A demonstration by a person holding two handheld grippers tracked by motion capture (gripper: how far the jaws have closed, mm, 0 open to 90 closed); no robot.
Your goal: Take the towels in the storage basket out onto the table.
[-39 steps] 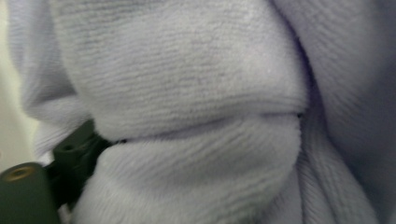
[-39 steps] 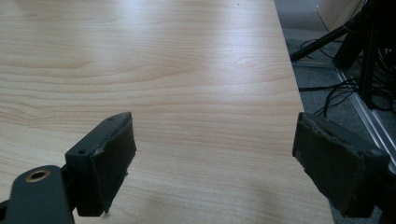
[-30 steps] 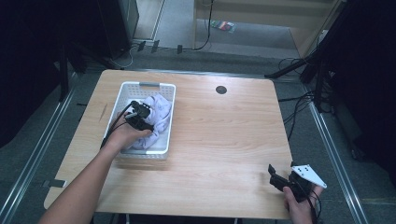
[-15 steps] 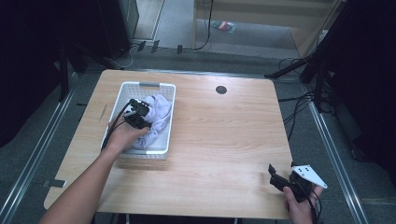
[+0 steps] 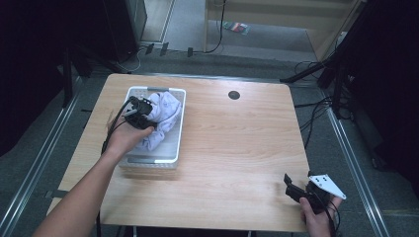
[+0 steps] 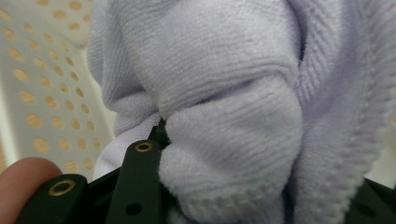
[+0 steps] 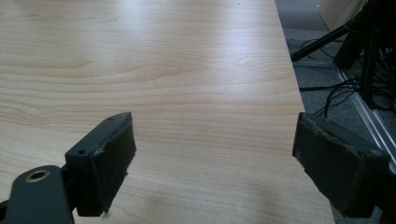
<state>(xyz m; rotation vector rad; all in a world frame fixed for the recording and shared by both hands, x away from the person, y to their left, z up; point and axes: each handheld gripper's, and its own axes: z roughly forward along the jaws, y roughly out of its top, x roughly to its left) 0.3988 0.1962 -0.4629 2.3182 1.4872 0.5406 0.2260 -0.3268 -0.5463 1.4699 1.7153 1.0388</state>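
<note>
The left gripper (image 5: 142,109), clamped on the lavender towel (image 5: 160,118) to lift it from the white basket (image 5: 179,129) at the table's (image 5: 237,148) nine o'clock, works alone while the right gripper (image 5: 292,190) idles wide open and empty at five o'clock.

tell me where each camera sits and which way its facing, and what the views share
High view: above the person's side, looking forward and down on the table; both forearms, left gripper in the basket, right gripper.
Left gripper view: on the left gripper, facing the lavender towel clamped in its jaws; a fingertip shows.
Right gripper view: on the right gripper, facing bare tabletop between open jaws.
Shared: towel and basket in high and left gripper views.
</note>
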